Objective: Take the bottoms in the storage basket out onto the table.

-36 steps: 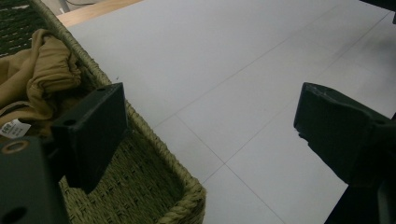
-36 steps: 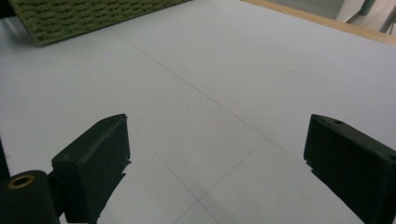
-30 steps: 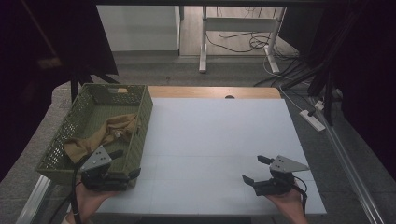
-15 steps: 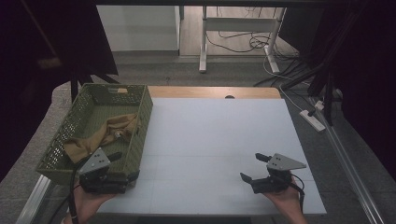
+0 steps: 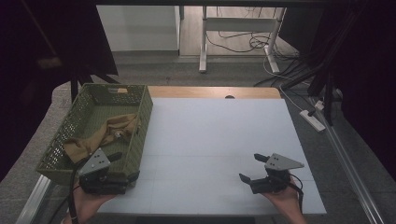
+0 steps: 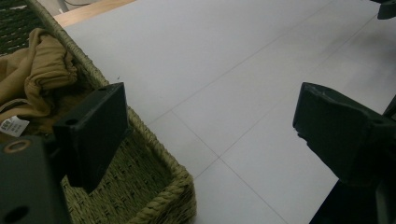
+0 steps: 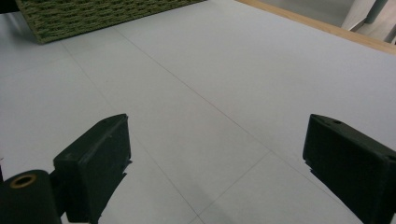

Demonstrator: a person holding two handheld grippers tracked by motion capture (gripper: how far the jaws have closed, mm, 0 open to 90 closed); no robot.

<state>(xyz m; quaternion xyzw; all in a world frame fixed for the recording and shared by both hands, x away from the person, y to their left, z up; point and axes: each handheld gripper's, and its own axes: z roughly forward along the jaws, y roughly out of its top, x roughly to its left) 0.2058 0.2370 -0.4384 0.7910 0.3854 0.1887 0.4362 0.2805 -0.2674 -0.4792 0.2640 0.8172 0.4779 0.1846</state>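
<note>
Left claw (image 5: pixel 122 166) wide, empty, straddling the near right corner of one olive woven rectangular basket (image 5: pixel 140 126) at table's 8 o'clock. One crumpled tan cloth garment (image 5: pixel 105 134) lies inside, just beyond. Right claw (image 5: pixel 251 168) wide, empty, at 5 o'clock. White table (image 5: pixel 219 135) between them bare; basket wall blocks left claw's inner jaw.

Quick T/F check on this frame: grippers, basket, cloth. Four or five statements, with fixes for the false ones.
1. The tan cloth lies inside the green basket. True.
2. The left gripper is shut on the cloth. False: its jaws are open and hold nothing.
3. The right gripper is open over bare table. True.
4. The basket sits at the table's right side. False: it is at the left.
5. The right gripper holds a cup. False: it holds nothing.
</note>
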